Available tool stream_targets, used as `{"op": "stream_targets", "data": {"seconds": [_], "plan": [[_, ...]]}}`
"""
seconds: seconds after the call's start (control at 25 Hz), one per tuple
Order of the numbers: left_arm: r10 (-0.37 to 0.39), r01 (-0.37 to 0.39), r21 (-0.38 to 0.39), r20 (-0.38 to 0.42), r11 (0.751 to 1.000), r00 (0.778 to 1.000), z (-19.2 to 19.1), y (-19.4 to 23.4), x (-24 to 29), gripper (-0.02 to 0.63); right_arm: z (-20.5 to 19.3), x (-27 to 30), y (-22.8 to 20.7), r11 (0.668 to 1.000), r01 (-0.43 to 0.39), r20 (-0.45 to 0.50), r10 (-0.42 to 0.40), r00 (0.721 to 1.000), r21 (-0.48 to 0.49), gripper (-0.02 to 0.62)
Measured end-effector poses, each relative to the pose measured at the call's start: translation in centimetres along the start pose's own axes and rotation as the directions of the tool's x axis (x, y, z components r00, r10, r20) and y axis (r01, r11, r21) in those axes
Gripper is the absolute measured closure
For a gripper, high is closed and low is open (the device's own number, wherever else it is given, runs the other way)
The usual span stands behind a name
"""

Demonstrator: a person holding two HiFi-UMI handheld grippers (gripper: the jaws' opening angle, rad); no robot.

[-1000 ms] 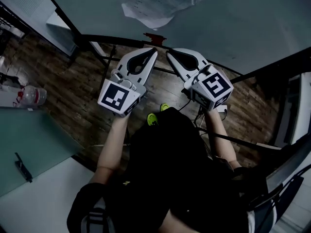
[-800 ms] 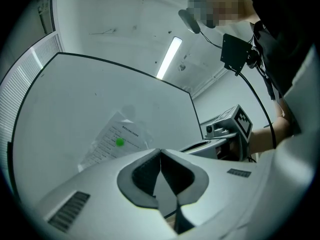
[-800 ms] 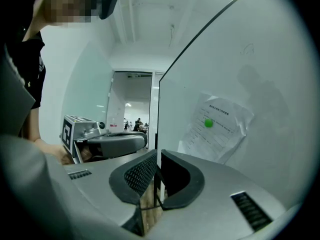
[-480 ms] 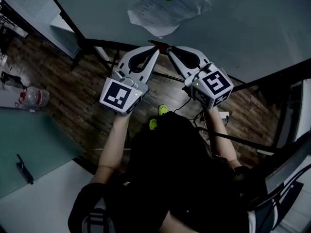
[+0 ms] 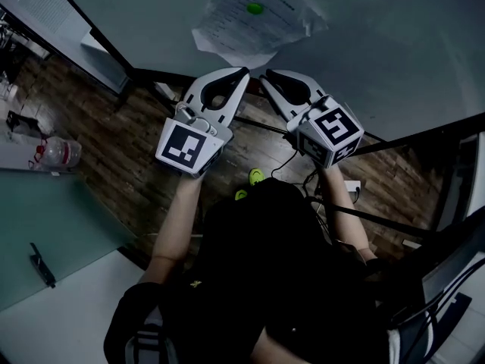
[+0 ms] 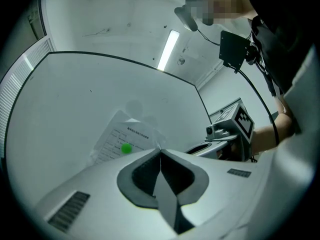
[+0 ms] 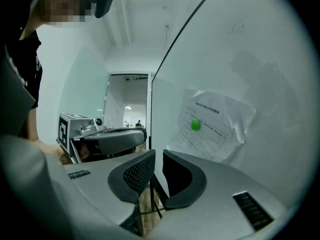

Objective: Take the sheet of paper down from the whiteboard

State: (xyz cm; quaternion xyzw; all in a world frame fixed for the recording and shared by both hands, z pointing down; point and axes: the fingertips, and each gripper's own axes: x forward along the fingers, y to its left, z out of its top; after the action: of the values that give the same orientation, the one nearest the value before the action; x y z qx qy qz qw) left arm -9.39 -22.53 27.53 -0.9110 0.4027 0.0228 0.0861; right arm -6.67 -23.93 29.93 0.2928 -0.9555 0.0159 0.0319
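Paper [image 5: 233,35] may tear at the green magnet [image 5: 255,7] if we tug from below it, left gripper [image 5: 239,74] closed and empty, right gripper [image 5: 267,76] with empty jaws that have just been opening.

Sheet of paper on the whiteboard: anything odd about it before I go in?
Yes. The sheet of paper hangs askew on the whiteboard, pinned by a single green magnet. Its edges look crumpled and lifted off the board rather than lying flat.
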Motion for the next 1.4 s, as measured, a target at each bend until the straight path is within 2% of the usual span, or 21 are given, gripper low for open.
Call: {"op": "stream_targets", "data": {"seconds": [0.4,0.72,1.04,1.16,1.4], "plan": [[0.044,-0.043,0.021,-0.020,0.999,0.999,-1.2,1.4,3.4,0.580,-1.0,1.1,-3.5,0.999,-0.043,-0.026,0.043,0.999,0.010,0.500],[0.086,-0.086,0.037,0.000,0.996,0.996,-1.5,2.8,5.1,0.578,-1.9,1.8,-5.4,0.997,-0.081,-0.041,0.081,0.996,0.006,0.492],[0.100,-0.100,0.082,-0.001,0.992,0.995,-1.0,4.3,6.2,0.565,-2.3,2.3,-5.8,0.997,-0.071,-0.069,0.071,0.995,0.016,0.485],[0.090,-0.089,0.076,-0.008,0.993,0.996,-1.0,5.0,6.5,0.558,-2.6,2.7,-5.6,0.998,-0.064,-0.078,0.066,0.995,0.026,0.478],[0.087,-0.086,0.094,-0.007,0.992,0.996,-1.0,6.1,7.1,0.523,-2.9,2.9,-5.8,0.998,-0.045,-0.083,0.047,0.995,0.034,0.469]]}}
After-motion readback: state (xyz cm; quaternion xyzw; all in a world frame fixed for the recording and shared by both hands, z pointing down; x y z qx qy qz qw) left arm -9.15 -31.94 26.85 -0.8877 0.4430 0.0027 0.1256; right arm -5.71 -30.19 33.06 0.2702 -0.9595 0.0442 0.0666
